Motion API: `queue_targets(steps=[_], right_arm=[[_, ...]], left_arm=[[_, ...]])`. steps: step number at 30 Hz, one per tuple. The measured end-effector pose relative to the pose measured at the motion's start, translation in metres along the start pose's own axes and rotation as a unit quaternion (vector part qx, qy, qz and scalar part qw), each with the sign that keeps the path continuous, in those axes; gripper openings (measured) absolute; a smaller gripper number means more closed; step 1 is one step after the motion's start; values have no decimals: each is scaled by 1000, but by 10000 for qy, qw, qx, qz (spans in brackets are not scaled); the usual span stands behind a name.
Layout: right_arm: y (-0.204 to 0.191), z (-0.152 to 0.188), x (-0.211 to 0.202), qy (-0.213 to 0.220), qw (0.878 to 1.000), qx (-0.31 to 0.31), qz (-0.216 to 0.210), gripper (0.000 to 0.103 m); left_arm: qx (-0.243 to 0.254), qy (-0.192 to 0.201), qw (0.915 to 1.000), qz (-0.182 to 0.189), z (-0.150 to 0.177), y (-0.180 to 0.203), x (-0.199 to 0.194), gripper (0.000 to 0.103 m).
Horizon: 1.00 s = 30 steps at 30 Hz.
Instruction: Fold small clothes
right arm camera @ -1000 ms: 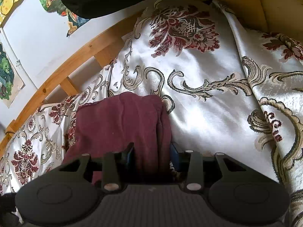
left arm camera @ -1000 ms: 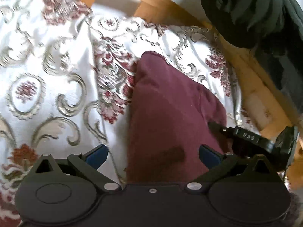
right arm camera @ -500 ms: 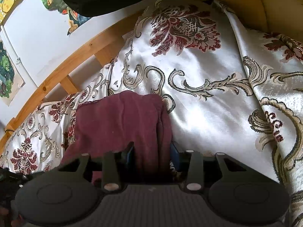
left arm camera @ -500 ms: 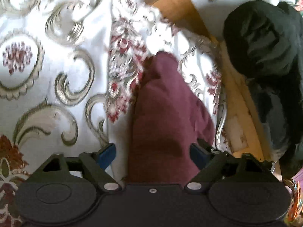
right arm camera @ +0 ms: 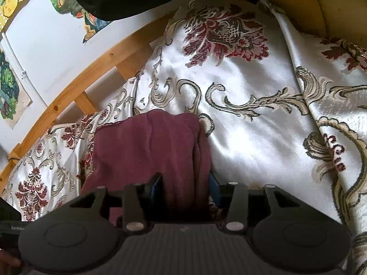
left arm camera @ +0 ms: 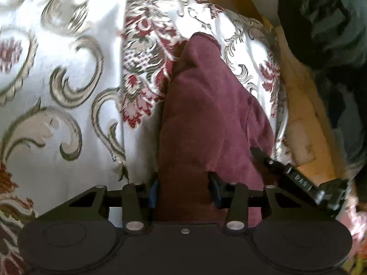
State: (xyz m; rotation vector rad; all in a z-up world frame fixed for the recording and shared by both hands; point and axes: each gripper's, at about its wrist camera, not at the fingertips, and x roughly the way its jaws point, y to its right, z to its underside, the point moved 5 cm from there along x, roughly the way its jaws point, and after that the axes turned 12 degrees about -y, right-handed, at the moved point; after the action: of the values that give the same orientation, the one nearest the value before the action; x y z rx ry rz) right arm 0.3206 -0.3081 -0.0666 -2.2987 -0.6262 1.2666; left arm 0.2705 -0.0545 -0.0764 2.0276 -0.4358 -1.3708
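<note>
**Inspector:** Bedding first, then the rest. What lies under the work?

**Operator:** Shiny white satin bedspread with maroon flowers and grey-gold scrolls (right arm camera: 252,137), draped over a pale wooden bed frame (right arm camera: 91,78). Beyond the frame I see a white wall with coloured picture sheets (right arm camera: 13,87). Every position I give is relative to the bedspread.

**Inspector:** Locate the item.

**Operator:** One small maroon knit garment (left arm camera: 206,114) lies on top of the bedspread, near the edge that runs along the frame.

**Inspector:** State of both tools.

**Operator:** My left gripper (left arm camera: 183,190) has its blue pads narrowed onto a bunched width of the garment's near end. My right gripper (right arm camera: 185,188) is likewise pinched on a thick gathered fold at the garment's right edge. Neither is wide open; both have cloth between the pads.

**Inspector:** Handling?

**Operator:** I judge it light, soft and limp, with no stiffness to hold a crease. The satin looks slippery, so the garment may slide when pulled. Edges and corners are the sound places to grip, not the middle.

**Inspector:** Orientation?

**Operator:** In the left view the long axis runs away from my gripper, tapering to a rounded far end that points toward the frame. Which end is waist or hem, I cannot tell.
</note>
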Motion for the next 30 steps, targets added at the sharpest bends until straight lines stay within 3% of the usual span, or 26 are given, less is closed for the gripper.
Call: queue_targets(steps=[5,9,14,18,24,30], right_arm=[[-5,1,1,-19,9999,-130,-19,62],[-11,3,2,-51,9995,-301,102,63],[-16,6,-3,46,9989,-424,177,32],[-21,5,-11,212,9983,-503,181,26],[-57,12,-30,923,9876,-1254,190,24],[-117,14,-38,1697,9610,-2154,351,24]], left_arm=[[503,56,9966,-647,2,23,-6,41],[976,125,9897,-1038,5,41,-11,39],[1359,207,9828,-1233,8,56,-20,38],[1672,294,9765,-1324,13,68,-29,37],[2137,621,9647,-1408,16,79,-50,36],[2615,1334,9410,-1680,19,75,-83,36]])
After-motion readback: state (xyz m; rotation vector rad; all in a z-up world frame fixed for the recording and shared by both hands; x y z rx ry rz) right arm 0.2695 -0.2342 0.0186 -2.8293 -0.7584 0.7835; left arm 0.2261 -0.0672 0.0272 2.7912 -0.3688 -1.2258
